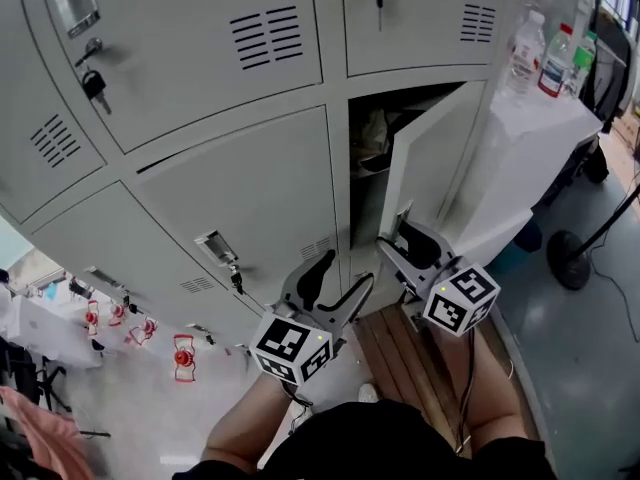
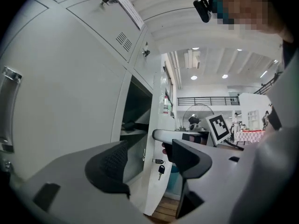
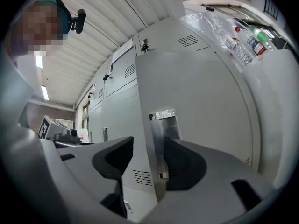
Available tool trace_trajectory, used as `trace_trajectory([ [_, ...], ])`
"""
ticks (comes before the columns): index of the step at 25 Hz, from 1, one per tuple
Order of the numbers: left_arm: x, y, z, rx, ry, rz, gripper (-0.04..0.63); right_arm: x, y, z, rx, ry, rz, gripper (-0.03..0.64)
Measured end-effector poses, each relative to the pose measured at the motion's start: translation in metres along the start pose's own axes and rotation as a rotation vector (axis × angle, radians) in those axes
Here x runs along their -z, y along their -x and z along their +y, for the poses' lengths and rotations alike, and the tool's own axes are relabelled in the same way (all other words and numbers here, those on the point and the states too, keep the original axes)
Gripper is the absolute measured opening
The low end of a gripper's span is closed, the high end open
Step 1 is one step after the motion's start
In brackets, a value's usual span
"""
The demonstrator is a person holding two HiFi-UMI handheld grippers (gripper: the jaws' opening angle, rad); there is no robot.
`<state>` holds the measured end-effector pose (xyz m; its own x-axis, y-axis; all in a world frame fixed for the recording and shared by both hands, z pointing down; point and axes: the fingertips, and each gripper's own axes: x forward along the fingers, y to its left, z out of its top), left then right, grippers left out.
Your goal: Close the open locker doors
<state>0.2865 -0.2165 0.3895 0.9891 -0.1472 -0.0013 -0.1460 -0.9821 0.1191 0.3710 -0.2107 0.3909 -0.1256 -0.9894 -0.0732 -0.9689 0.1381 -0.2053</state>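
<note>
locker door point(image 1: 432, 163) | pale grey metal | lower right | ajar, swung outward, upright

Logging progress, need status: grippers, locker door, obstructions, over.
Left gripper open, empty. Right gripper open, straddling edge of locker door. Door ajar. Nothing visibly blocking it.

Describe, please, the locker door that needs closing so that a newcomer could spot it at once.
Find the bank of grey lockers and go to its right column, beside the white cabinet bearing bottles. The lower door in view there is the one: alone among its neighbours it stands ajar, showing a dark compartment.
</note>
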Motion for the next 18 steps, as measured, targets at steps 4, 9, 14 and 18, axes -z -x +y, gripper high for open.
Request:
trace_trajectory([
  [4, -0.001, 0.014, 0.018, -0.076, -0.002, -0.009, 0.314, 0.001, -0.025, 0.000, -0.029, 0.011, 0.012, 0.213],
  [9, 0.000, 0.026, 0.035, -0.152, 0.004, -0.018, 0.314, 0.003, -0.051, -0.004, -0.058, 0.016, 0.019, 0.218],
  [14, 0.001, 0.031, 0.045, -0.201, 0.008, -0.025, 0.314, 0.005, -0.071, -0.008, -0.086, 0.026, 0.022, 0.222],
  [18, 0.001, 0.029, 0.050, -0.223, 0.005, -0.030, 0.314, 0.005, -0.081, -0.012, -0.106, 0.025, 0.025, 0.225],
])
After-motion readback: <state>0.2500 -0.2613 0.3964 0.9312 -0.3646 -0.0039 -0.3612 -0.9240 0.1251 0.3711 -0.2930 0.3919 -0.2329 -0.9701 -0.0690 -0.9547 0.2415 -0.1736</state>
